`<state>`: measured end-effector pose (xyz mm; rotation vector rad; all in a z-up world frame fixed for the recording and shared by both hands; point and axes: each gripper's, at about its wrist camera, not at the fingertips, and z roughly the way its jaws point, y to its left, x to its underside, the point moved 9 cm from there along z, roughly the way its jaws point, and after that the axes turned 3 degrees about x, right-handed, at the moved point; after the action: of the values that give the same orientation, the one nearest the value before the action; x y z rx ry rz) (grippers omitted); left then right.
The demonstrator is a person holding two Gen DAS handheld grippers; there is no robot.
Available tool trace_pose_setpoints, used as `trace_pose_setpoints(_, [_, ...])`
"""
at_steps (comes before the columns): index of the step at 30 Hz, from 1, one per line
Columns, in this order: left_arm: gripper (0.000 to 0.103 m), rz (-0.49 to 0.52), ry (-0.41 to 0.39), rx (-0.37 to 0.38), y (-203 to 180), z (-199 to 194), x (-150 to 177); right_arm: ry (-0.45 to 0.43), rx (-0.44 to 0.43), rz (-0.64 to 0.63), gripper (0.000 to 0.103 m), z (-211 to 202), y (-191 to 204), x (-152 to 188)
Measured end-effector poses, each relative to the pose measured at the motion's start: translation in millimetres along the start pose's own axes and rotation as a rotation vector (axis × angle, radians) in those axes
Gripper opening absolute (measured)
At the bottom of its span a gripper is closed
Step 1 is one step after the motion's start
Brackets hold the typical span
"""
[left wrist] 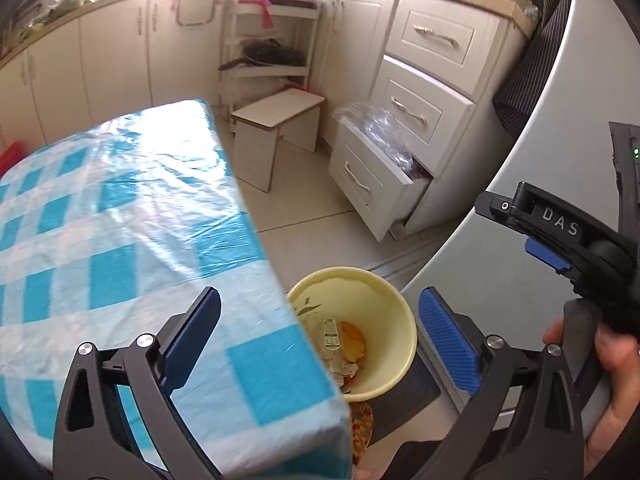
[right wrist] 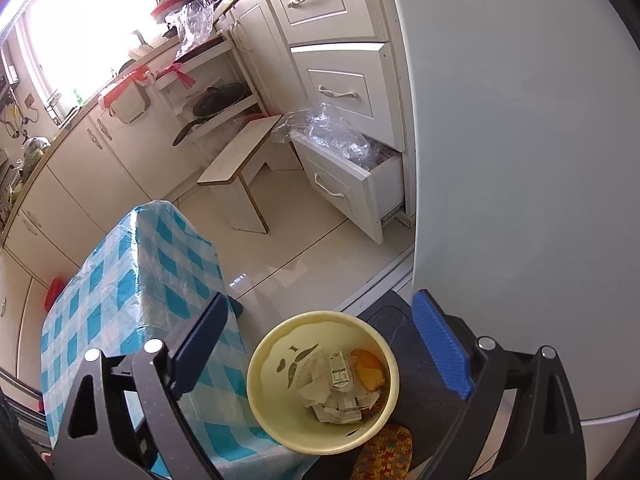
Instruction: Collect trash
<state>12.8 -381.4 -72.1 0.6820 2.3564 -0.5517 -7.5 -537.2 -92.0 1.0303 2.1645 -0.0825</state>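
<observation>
1. We hold 2 grippers above the kitchen floor beside the checked table [left wrist: 120,220]. The left gripper [left wrist: 320,340] has its jaws spread wide with nothing between them, and the right gripper [right wrist: 320,348] is just as wide apart and empty.
2. The trash we can see already lies in the yellow bin [right wrist: 280,420], which stands on the floor just beside the table's corner: crumpled paper [right wrist: 316,380], a small printed carton [right wrist: 340,368] and an orange scrap [right wrist: 370,370].
3. The tabletop in view carries no loose trash, so we judge the collecting close to done, or the next piece lies out of view.
4. The relation that matters: the bin lies below and ahead of both tools. The right gripper frames it squarely, while from the left the table edge hides part of its rim [left wrist: 400,300]. We judge the right hand better placed for any drop.
5. The carton's long axis points roughly away from us.
</observation>
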Motion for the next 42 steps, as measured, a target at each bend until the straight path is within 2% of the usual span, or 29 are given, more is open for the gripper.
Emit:
trace_pose_setpoints(4, [0.095,0.005,-0.034,-0.04,18,-43,3,-0.058,0.009,-0.041,0.095,-24,6,5])
trace_pose_setpoints(14, [0.095,0.037,-0.149,-0.181,57,-146,9,-0.148,-0.059,-0.207,0.096,-95,47,64])
trace_pose_setpoints(21, [0.095,0.063,-0.185,-0.287,77,-198,13,-0.19,-0.08,-0.241,0.096,-154,60,73])
trace_pose_setpoints(30, [0.095,0.045,-0.208,-0.276,81,-248,28,-0.252,-0.081,-0.231,0.096,-220,66,87])
trace_pose_setpoints(37, [0.095,0.06,-0.24,-0.28,76,-270,36,-0.267,-0.104,-0.197,0.096,-240,77,117])
trace_pose_setpoints(42, [0.095,0.059,-0.25,-0.288,78,-277,38,-0.276,-0.107,-0.182,0.096,-241,79,124])
